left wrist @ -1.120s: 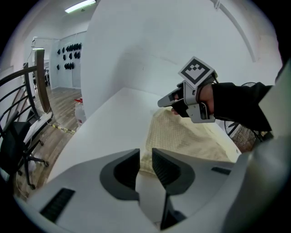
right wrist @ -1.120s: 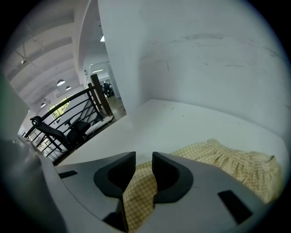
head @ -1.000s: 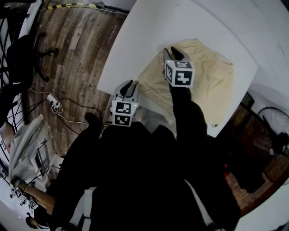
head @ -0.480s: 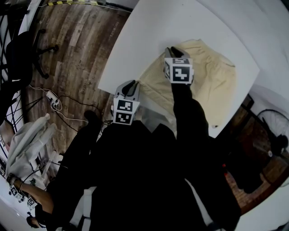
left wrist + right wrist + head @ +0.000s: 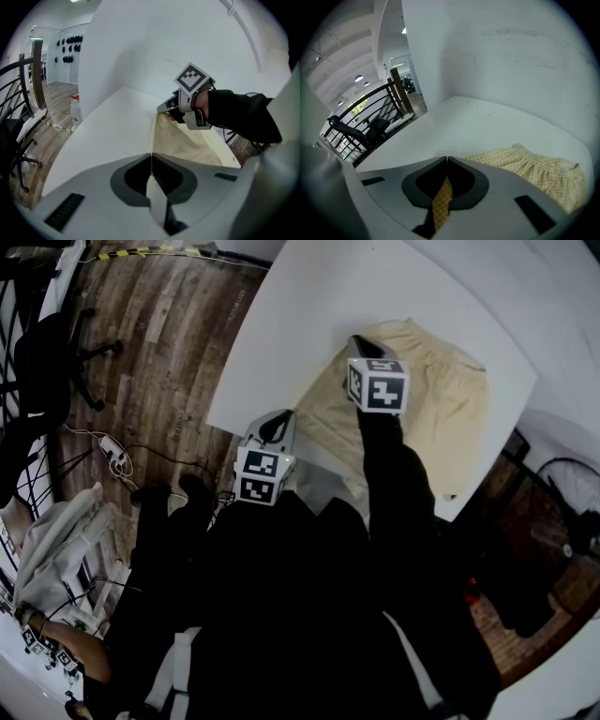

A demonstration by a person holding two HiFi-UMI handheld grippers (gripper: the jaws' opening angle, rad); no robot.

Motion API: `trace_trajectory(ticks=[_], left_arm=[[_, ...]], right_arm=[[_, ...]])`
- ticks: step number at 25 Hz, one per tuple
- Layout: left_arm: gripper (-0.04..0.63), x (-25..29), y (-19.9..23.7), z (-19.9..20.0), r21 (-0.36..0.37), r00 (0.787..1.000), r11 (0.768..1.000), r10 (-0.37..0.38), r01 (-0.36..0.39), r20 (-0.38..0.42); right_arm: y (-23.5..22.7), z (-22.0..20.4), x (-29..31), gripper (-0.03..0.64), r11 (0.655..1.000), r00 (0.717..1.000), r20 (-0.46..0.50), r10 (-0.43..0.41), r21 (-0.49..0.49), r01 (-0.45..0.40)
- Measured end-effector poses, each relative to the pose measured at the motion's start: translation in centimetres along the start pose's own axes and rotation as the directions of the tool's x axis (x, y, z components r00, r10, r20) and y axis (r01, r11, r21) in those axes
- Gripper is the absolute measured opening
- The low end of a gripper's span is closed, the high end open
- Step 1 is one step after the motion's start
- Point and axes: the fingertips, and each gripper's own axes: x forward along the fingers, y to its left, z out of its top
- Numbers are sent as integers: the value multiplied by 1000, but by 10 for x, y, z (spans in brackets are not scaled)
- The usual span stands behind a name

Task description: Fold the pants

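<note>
— Yellow checked pants (image 5: 441, 409) lie spread on the white bench (image 5: 309, 306), with the gathered waistband beyond your right claw (image 5: 446, 161). That claw is clamped on the cloth, and a checked strip runs between its jaws.

— Noted. Your left claw (image 5: 151, 159) sits at the near corner of the same edge. Its jaws are closing, with a pale strip of fabric pinched between them.

— Progress?

— Early, by my judgement. You have both grips, but I can confirm no crease or doubled layer. Left for you: carry that edge across to the opposite side, lay it flat, then fold again along the length.
</note>
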Motion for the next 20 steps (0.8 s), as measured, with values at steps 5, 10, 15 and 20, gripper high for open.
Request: trace_trajectory(ticks=[5,10,15,20], left_arm=[[11,-10,-11,8,17,999,1000,-24,24,24],[11,-24,-34,19,22,997,997,-72,71,39],[11,-38,-66,30,39,989,990,-135,133,62],[11,-51,-94,36,75,977,977,-204,198,70]], right_arm=[[-2,9,-19,9,1000,999,48,0,25,-1],[-8,13,-42,9,998,997,77,-3,62,-2],[-16,18,-67,8,996,992,124,-27,87,16],[-23,21,-92,9,991,984,177,-30,131,6]])
